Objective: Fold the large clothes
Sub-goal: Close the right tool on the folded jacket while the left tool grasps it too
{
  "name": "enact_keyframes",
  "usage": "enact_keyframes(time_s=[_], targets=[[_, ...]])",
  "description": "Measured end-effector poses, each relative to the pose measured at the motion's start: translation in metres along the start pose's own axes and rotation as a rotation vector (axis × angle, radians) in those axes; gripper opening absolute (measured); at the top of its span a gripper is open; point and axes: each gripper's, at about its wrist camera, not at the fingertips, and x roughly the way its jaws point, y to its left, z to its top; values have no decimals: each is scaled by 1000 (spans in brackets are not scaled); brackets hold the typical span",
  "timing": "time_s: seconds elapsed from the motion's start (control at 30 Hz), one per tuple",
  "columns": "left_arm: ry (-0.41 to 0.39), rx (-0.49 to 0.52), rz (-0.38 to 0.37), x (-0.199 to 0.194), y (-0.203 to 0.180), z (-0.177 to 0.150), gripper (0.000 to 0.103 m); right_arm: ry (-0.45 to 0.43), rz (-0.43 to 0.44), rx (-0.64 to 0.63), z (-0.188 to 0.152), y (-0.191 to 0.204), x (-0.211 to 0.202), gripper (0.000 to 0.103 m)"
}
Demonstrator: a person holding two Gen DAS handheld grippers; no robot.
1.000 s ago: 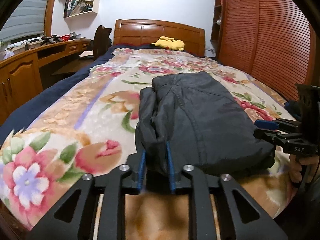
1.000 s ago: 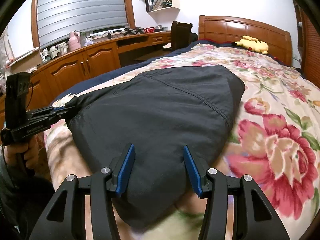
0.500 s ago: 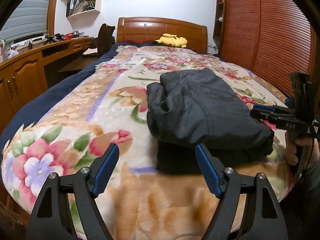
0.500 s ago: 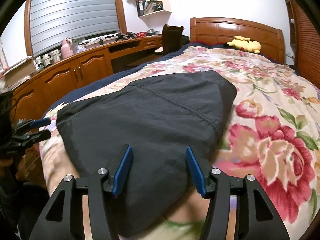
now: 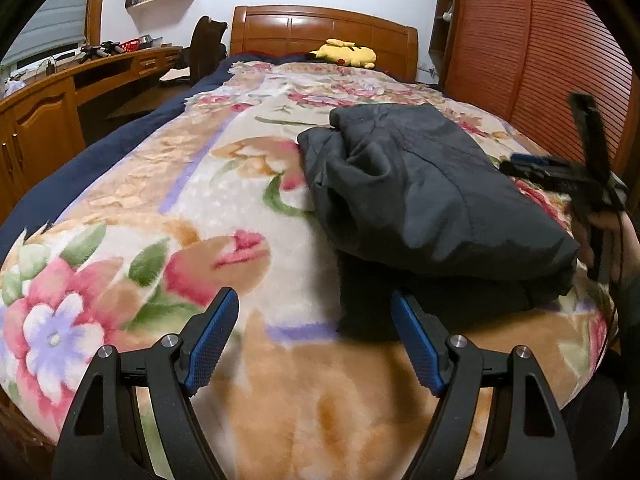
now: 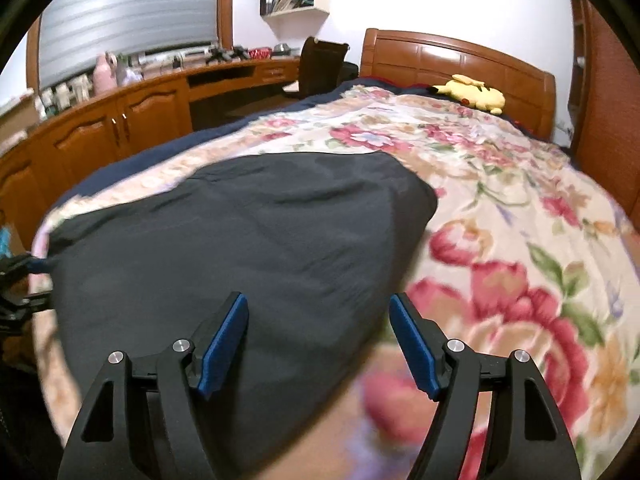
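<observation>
Folded dark garment lies on floral blanket; left gripper and right gripper spread wide, apparently gripping nothing.

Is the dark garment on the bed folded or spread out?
Folded: the dark garment lies as a compact doubled-over bundle on the floral blanket, an under-layer showing beneath its near edge.

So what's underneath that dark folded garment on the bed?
The dark garment lies on the floral blanket, with a lower dark layer sticking out beneath. Anything else under it is covered.
</observation>
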Motion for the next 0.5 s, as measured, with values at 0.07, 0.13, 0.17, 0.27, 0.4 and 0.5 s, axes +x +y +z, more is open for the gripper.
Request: enact_keyframes(time_s=[0.07, 0.13, 0.17, 0.27, 0.4, 0.5], targets=[[3, 0, -10, 2, 0, 1, 79, 27, -17, 11, 10, -10, 14, 75], [6, 0, -18, 3, 0, 2, 79, 50, -14, 41, 21, -20, 29, 75], [7, 3, -19, 5, 0, 2, 79, 57, -18, 52, 26, -24, 36, 75], [7, 11, -26, 7, -1, 2, 77, 72, -25, 95, 38, -36, 59, 77], [-2, 5, -36, 5, -2, 2, 75, 81, 44, 186, 40, -48, 90, 87], [-3, 6, -49, 6, -2, 2, 75, 90, 73, 204, 38, -49, 105, 94]])
